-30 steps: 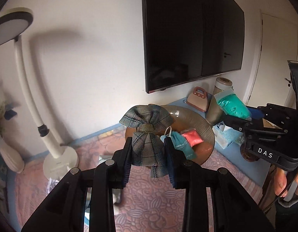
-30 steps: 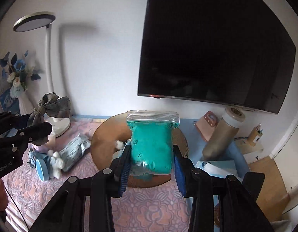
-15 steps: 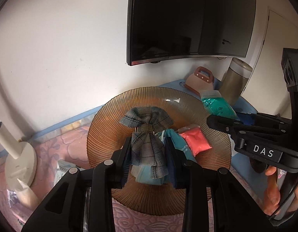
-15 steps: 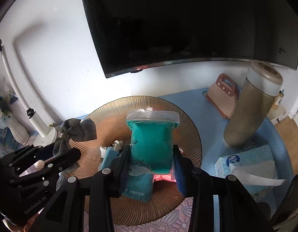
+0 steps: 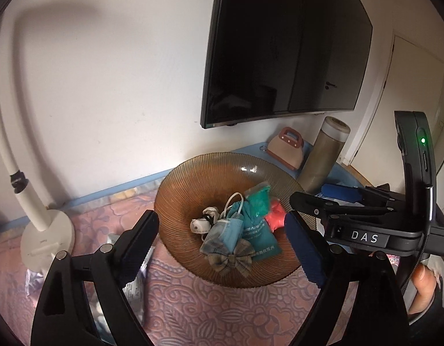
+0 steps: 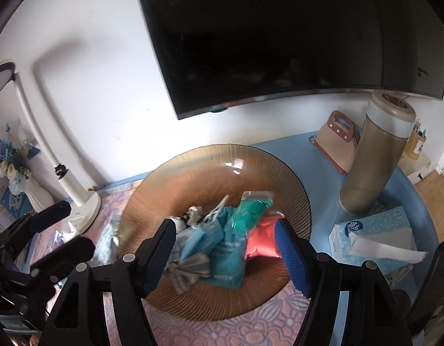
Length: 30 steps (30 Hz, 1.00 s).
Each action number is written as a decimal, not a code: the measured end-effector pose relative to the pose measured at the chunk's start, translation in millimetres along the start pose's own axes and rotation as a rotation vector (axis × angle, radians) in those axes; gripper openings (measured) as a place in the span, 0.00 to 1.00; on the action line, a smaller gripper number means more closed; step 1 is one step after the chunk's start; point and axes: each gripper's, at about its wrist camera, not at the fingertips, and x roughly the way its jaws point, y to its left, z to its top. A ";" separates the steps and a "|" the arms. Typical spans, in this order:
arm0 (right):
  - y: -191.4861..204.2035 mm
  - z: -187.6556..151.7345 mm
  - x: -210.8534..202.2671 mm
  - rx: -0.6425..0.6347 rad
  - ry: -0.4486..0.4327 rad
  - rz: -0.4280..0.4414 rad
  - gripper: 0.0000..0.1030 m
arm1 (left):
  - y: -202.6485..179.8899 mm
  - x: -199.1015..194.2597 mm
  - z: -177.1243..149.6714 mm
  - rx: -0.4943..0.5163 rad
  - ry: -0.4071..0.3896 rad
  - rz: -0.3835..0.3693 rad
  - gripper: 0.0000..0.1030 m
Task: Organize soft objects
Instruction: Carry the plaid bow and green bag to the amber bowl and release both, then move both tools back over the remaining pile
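A ribbed brown glass plate holds a pile of soft things. The plaid bow lies at its near edge. A blue face mask and a teal packet lie behind the bow. The green zip bag, blurred in the right wrist view, rests on the pile beside a red bag. My left gripper hovers over the plate, its jaws opening and holding nothing. My right gripper is likewise opening and holds nothing.
A white lamp base stands left of the plate on the pink cloth. A wrapped packet lies beside it. To the right stand a tan canister, a pink bag-shaped item and a tissue box. A dark screen hangs above.
Both grippers came in over the plate and opened. The bow left the left gripper and lies at the plate's near edge; the green bag left the right gripper and lies on the pile.
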 end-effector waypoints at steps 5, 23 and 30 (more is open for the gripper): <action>38.1 -9.7 -33.6 -0.065 -0.041 0.021 0.74 | 20.7 -59.4 -11.7 -0.051 -0.065 0.025 0.86; 168.5 -126.8 -9.3 -0.236 -0.027 0.100 0.80 | 119.2 -162.8 -166.5 -0.157 -0.126 0.273 0.99; 164.6 -162.3 27.3 -0.242 -0.040 0.035 0.80 | 158.3 -120.6 -213.7 -0.235 -0.004 0.274 0.99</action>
